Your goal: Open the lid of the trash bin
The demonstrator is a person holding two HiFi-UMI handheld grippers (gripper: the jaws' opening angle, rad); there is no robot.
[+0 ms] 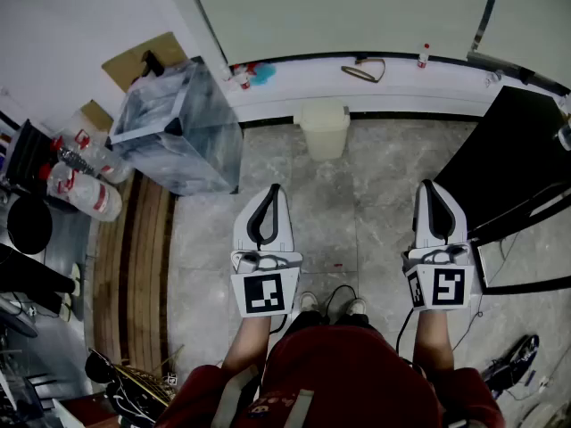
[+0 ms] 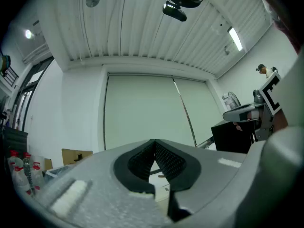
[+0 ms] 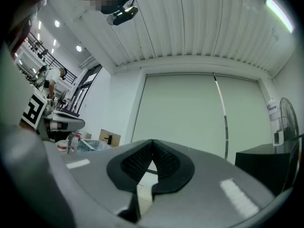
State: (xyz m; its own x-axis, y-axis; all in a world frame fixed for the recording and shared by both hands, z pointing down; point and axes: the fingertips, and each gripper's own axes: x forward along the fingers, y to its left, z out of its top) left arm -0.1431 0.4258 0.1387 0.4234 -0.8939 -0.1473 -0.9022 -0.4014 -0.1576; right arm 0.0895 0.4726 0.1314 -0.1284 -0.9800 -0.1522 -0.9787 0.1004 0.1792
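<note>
- Head view: the trash bin (image 1: 323, 130) stands at upper centre of the frame, on the floor (image 1: 379, 181), against the white ledge (image 1: 401, 92). Its lid is down.
- Head view: the left gripper (image 1: 270, 191) sits at lower centre-left and the right gripper (image 1: 428, 186) at lower right. They are side by side and both point up-frame. Both are well apart from the bin, which lies up-frame between their lines.
- Head view: a clear plastic box (image 1: 178, 127) occupies the upper left, with bottles (image 1: 85, 181) at the left edge. A black cabinet (image 1: 517, 159) is at the right edge.
- Left gripper view: the left gripper (image 2: 154, 144) is clenched, jaw tips meeting. The right gripper (image 2: 247, 110) shows at the right edge. A cardboard box (image 2: 76, 156) is at lower left.
- Right gripper view: the right gripper (image 3: 153, 142) is clenched, tips together. The left gripper (image 3: 66, 122) shows at the left edge and a fan (image 3: 285, 127) at the right edge.
</note>
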